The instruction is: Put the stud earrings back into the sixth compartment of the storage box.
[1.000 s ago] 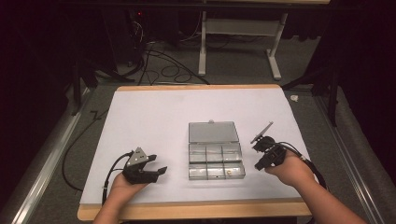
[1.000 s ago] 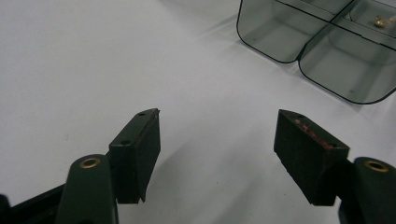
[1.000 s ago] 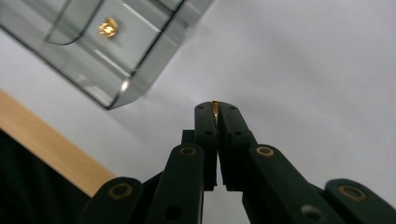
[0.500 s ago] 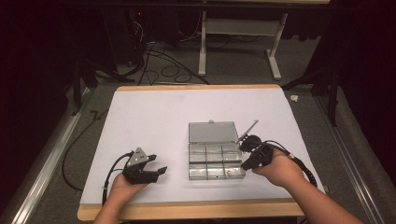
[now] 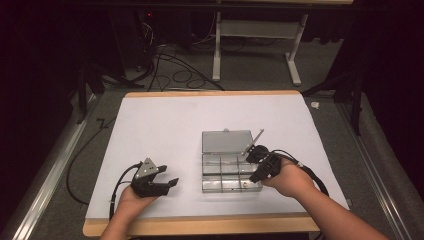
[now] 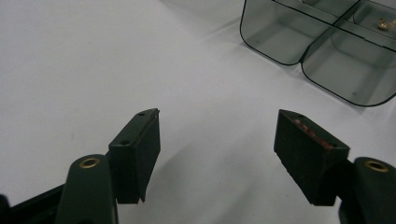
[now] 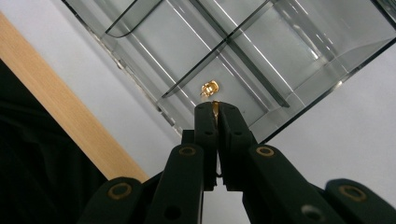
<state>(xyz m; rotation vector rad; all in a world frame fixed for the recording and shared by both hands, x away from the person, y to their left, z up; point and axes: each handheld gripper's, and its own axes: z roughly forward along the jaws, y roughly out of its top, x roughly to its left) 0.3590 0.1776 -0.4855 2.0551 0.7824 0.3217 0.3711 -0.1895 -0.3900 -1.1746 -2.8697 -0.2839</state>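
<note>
Here's my bench (image 5: 165, 125), white-topped with a wooden edge, and the clear compartment box (image 5: 231, 172) sits open near the front, lid laid flat behind. My left tool (image 6: 217, 149) rests on the bench left of the box, jaws spread wide, nothing between them. My right tool (image 7: 215, 112) hangs over the box's front right compartment, pinched tight on a small brass piece (image 7: 215, 108), a second brass fitting (image 7: 209, 88) lying just below.

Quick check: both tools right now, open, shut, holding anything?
Left tool: open, holding nothing, over the white table.
Right tool: shut on a small brass-coloured piece, above the clear plastic compartment box.
</note>
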